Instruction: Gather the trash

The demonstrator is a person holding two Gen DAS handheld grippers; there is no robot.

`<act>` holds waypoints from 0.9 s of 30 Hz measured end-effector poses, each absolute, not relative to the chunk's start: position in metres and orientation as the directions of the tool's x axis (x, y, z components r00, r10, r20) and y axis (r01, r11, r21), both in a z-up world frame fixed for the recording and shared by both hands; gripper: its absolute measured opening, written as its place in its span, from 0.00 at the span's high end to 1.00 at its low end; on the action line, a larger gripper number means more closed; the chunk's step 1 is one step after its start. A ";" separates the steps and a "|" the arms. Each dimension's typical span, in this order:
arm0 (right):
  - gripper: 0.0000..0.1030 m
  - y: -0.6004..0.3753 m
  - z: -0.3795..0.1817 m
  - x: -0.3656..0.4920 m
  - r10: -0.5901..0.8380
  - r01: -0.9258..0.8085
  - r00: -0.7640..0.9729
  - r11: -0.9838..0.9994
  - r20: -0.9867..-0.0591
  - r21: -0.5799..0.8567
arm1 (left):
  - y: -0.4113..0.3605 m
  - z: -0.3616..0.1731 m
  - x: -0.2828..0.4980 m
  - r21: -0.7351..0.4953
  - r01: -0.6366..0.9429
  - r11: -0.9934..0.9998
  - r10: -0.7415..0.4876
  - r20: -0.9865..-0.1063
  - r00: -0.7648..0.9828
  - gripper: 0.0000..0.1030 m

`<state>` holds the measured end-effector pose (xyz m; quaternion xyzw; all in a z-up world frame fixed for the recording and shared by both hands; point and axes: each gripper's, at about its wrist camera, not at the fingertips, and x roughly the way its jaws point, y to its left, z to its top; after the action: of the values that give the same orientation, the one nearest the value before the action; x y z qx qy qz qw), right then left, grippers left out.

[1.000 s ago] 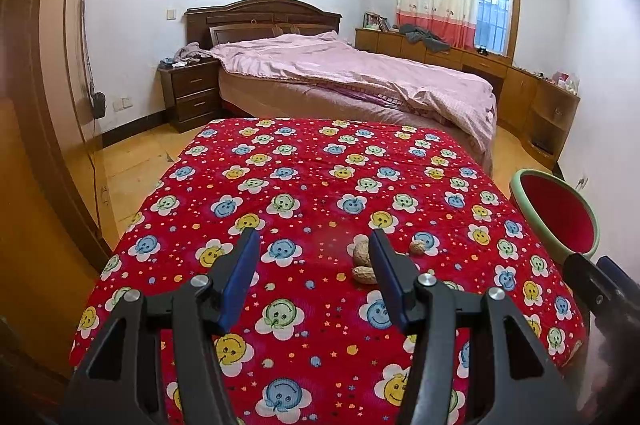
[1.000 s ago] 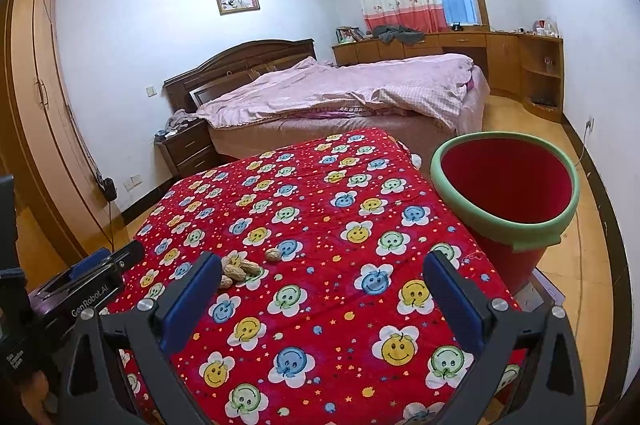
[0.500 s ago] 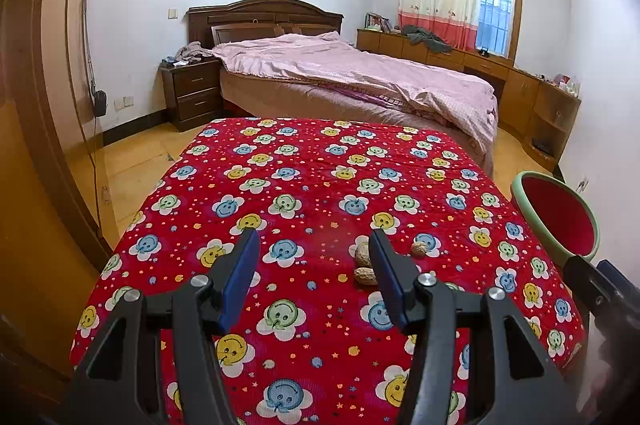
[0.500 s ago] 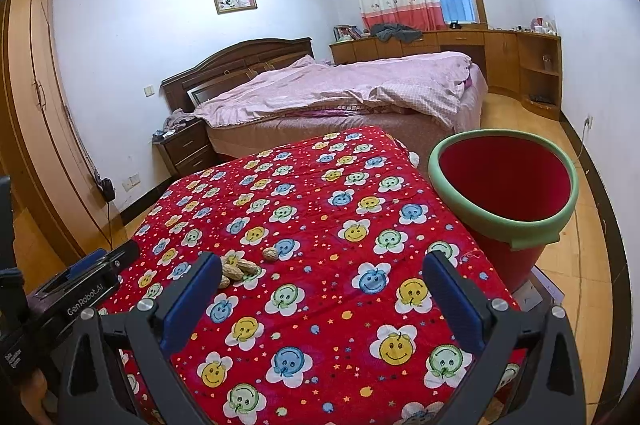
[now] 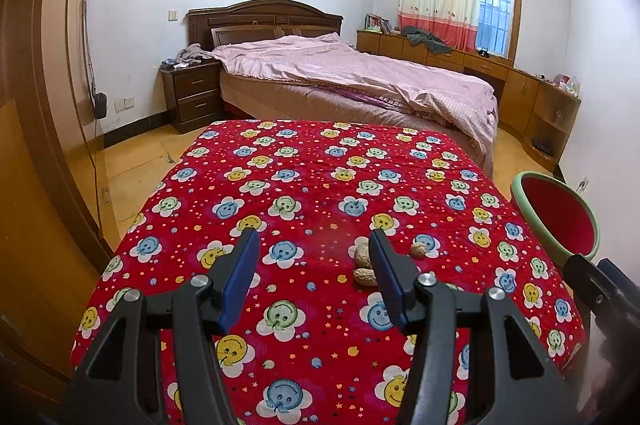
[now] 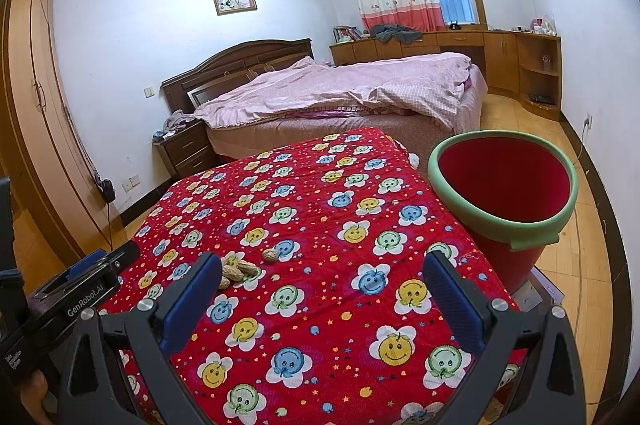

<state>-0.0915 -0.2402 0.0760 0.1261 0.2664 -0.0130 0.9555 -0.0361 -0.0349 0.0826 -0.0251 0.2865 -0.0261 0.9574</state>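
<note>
Several peanut shells lie in a small heap on the red smiley-flower tablecloth, with one shell apart to the right. My left gripper hovers open just before the heap, its right finger covering part of it, nothing between the pads. In the right wrist view the same shells sit by the left finger of my right gripper, which stands wide open and holds nothing. A red bin with a green rim stands off the table's right edge, also seen as a red bin in the left wrist view.
A bed with a pink cover stands beyond the table. A dark nightstand is at the back left and wooden cabinets line the far wall. The left gripper's body shows at the left of the right wrist view.
</note>
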 end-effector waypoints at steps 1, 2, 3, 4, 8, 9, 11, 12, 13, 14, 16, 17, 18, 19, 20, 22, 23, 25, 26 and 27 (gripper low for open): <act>0.01 -0.240 0.076 -0.091 0.043 0.092 0.858 0.968 -0.512 0.235 | -0.035 0.082 -0.037 -0.065 0.035 0.997 -0.065 -0.548 0.834 0.45; 0.01 -0.240 0.076 -0.091 0.043 0.092 0.857 0.968 -0.513 0.235 | -0.035 0.082 -0.037 -0.065 0.036 0.997 -0.065 -0.548 0.834 0.45; 0.01 -0.240 0.076 -0.091 0.043 0.092 0.857 0.968 -0.513 0.235 | -0.035 0.082 -0.037 -0.065 0.035 0.997 -0.065 -0.548 0.834 0.45; 0.01 -0.240 0.076 -0.091 0.043 0.092 0.857 0.968 -0.513 0.235 | -0.035 0.082 -0.037 -0.065 0.034 0.997 -0.064 -0.547 0.835 0.45; 0.01 -0.240 0.076 -0.091 0.043 0.092 0.858 0.968 -0.512 0.235 | -0.035 0.082 -0.037 -0.070 0.037 0.997 -0.070 -0.549 0.833 0.45; 0.01 -0.241 0.076 -0.091 0.043 0.092 0.858 0.968 -0.512 0.235 | -0.035 0.083 -0.037 -0.073 0.038 0.997 -0.072 -0.549 0.833 0.45; 0.01 -0.241 0.076 -0.091 0.042 0.093 0.858 0.967 -0.513 0.235 | -0.036 0.084 -0.037 -0.075 0.039 0.996 -0.074 -0.549 0.833 0.45; 0.01 -0.241 0.076 -0.091 0.042 0.093 0.857 0.967 -0.513 0.236 | -0.036 0.084 -0.037 -0.075 0.039 0.996 -0.073 -0.548 0.833 0.45; 0.01 -0.241 0.076 -0.091 0.042 0.094 0.857 0.967 -0.514 0.237 | -0.036 0.084 -0.037 -0.075 0.039 0.996 -0.073 -0.548 0.833 0.45; 0.01 -0.241 0.076 -0.091 0.043 0.093 0.857 0.967 -0.514 0.236 | -0.036 0.084 -0.037 -0.075 0.039 0.996 -0.074 -0.548 0.834 0.45; 0.01 -0.241 0.076 -0.091 0.042 0.093 0.857 0.967 -0.513 0.236 | -0.036 0.084 -0.037 -0.075 0.038 0.996 -0.073 -0.548 0.834 0.45; 0.01 -0.241 0.076 -0.091 0.043 0.092 0.858 0.967 -0.512 0.236 | -0.036 0.084 -0.037 -0.075 0.038 0.996 -0.073 -0.547 0.834 0.45; 0.01 -0.241 0.076 -0.091 0.043 0.092 0.858 0.968 -0.512 0.235 | -0.036 0.084 -0.037 -0.075 0.038 0.996 -0.073 -0.547 0.834 0.45; 0.01 -0.241 0.076 -0.091 0.042 0.092 0.858 0.968 -0.511 0.235 | -0.036 0.084 -0.037 -0.074 0.038 0.997 -0.072 -0.547 0.834 0.45; 0.01 -0.241 0.075 -0.091 0.041 0.093 0.859 0.968 -0.511 0.234 | -0.036 0.084 -0.037 -0.073 0.037 0.997 -0.071 -0.546 0.834 0.45; 0.01 -0.242 0.075 -0.091 0.041 0.093 0.859 0.968 -0.510 0.234 | -0.036 0.084 -0.037 -0.074 0.038 0.997 -0.072 -0.546 0.835 0.45; 0.01 -0.242 0.075 -0.091 0.041 0.093 0.859 0.968 -0.510 0.234 | -0.037 0.085 -0.036 -0.074 0.038 0.997 -0.072 -0.546 0.835 0.45; 0.01 -0.242 0.075 -0.091 0.041 0.093 0.859 0.968 -0.511 0.234 | -0.036 0.084 -0.037 -0.074 0.038 0.997 -0.072 -0.546 0.835 0.45; 0.01 -0.242 0.075 -0.091 0.041 0.093 0.859 0.968 -0.510 0.234 | -0.036 0.085 -0.037 -0.074 0.038 0.997 -0.072 -0.546 0.835 0.45; 0.01 -0.242 0.075 -0.091 0.041 0.093 0.859 0.968 -0.510 0.234 | -0.036 0.084 -0.037 -0.074 0.037 0.997 -0.072 -0.546 0.835 0.45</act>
<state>-0.0911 -0.2417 0.0751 0.1264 0.2651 -0.0138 0.9558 -0.0374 -0.0361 0.0841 -0.0300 0.2859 -0.0284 0.9574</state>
